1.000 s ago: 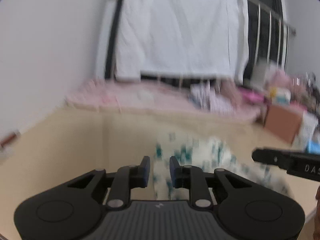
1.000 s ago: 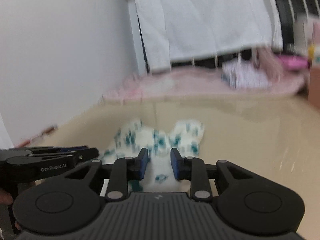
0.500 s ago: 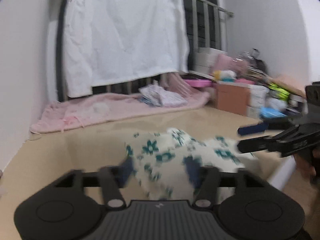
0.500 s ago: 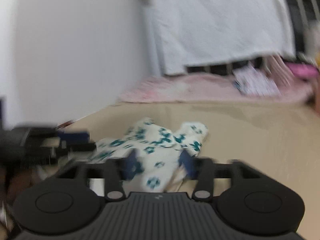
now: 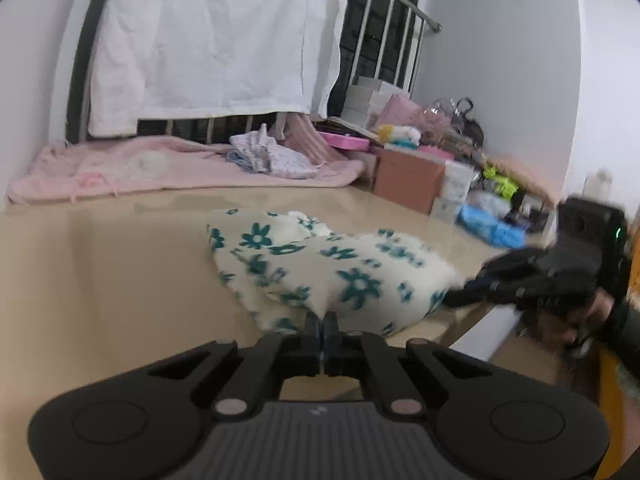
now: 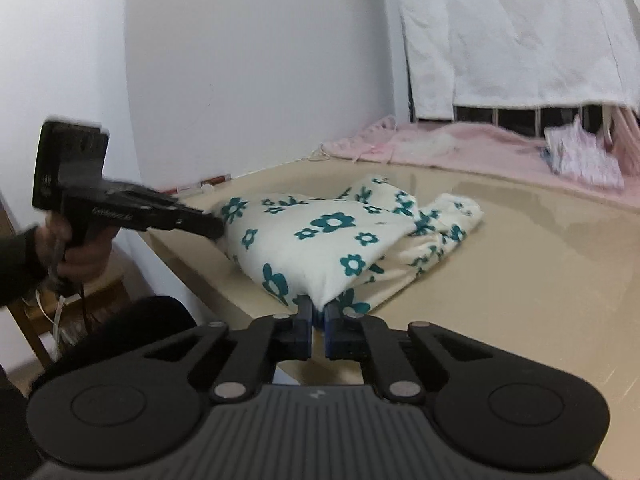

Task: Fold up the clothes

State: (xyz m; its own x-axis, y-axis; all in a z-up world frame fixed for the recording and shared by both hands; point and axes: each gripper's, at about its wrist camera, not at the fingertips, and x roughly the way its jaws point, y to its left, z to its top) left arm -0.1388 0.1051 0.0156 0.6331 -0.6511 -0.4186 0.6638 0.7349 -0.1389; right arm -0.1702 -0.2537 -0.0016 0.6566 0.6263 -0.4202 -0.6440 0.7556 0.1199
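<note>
Cream cotton garment printed with teal flowers (image 5: 320, 268) bunched on glossy beige desk (image 5: 100, 272), near its front edge. Left gripper (image 5: 322, 326) jaws closed tight on garment's near hem. Right gripper (image 6: 318, 314) jaws likewise pinched shut on another hem corner, beside the same desk edge.

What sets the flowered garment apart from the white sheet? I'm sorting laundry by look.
The flowered garment is cream with teal flowers; the white sheet is plain. The garment lies bunched on the table; the sheet hangs spread over a rail. The left gripper and right gripper pinch the garment; nothing grips the sheet. Both are wrinkled cloth.
</note>
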